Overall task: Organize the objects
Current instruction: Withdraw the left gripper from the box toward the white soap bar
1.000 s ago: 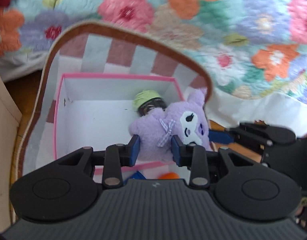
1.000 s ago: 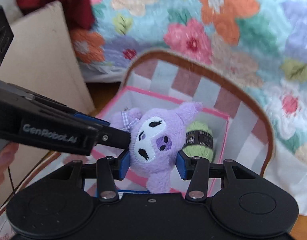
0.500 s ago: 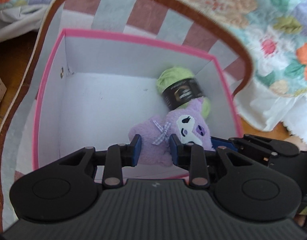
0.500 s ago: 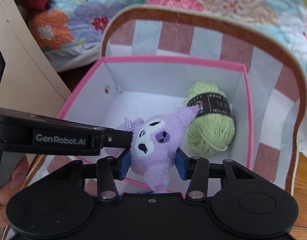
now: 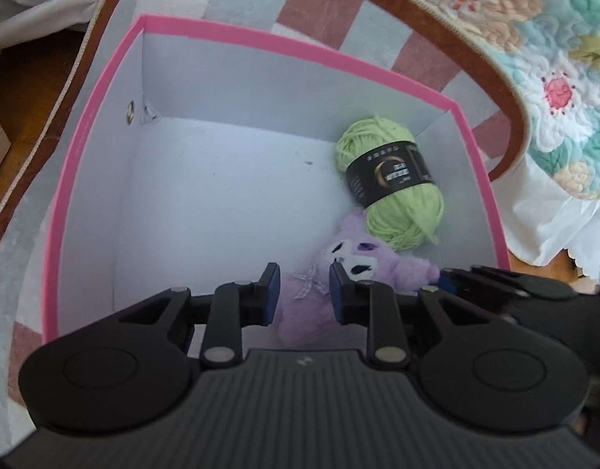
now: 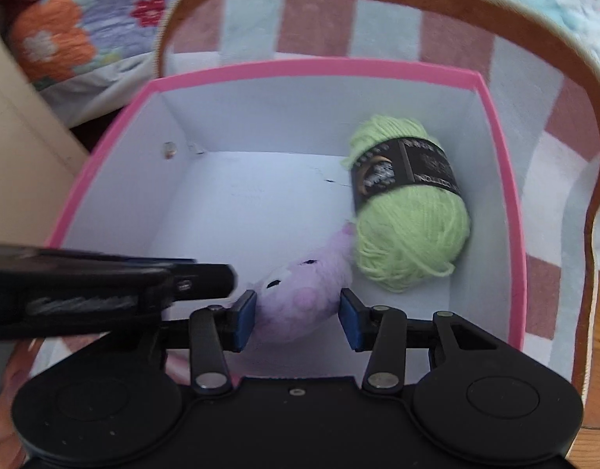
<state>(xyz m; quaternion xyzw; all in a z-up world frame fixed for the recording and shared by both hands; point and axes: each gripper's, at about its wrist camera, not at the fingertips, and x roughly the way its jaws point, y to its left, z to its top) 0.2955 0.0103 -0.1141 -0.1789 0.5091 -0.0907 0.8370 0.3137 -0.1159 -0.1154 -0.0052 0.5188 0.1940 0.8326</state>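
now down inside the box, close in: left gripper [image 5: 303, 287] pinched narrow on the body of the purple plush toy [image 5: 351, 273], just below its checked bow, jaws lately closing tighter with the fabric between them; right gripper [image 6: 297, 318] clamped at a wider set across the plush's head, blue pads pressing into both cheeks. plush itself low in the pink-rimmed white box [image 5: 104, 179], toward the near right part of the floor, one ear up against the green yarn skein [image 5: 394, 183]; cannot tell for certain whether its underside already rests on the box floor. beyond that, yarn lying in the far right corner, black paper band around its middle. further out, the box seated within an open striped case with a brown edge [image 5: 491, 74], and past that a flowered quilt [image 5: 554, 51]. risks from here, as a judgement only: letting go with one side first, leaving the toy dangling and twisting from the other; plush fibres or the bow snagging on a pad and riding back up on the lift-out; pushing lower and shoving the yarn harder into the corner or rolling it onto the toy; catching a finger on the near pink rim while withdrawing, tipping or dragging the light cardboard box inside the case; two tools crowding each other in the tight space.
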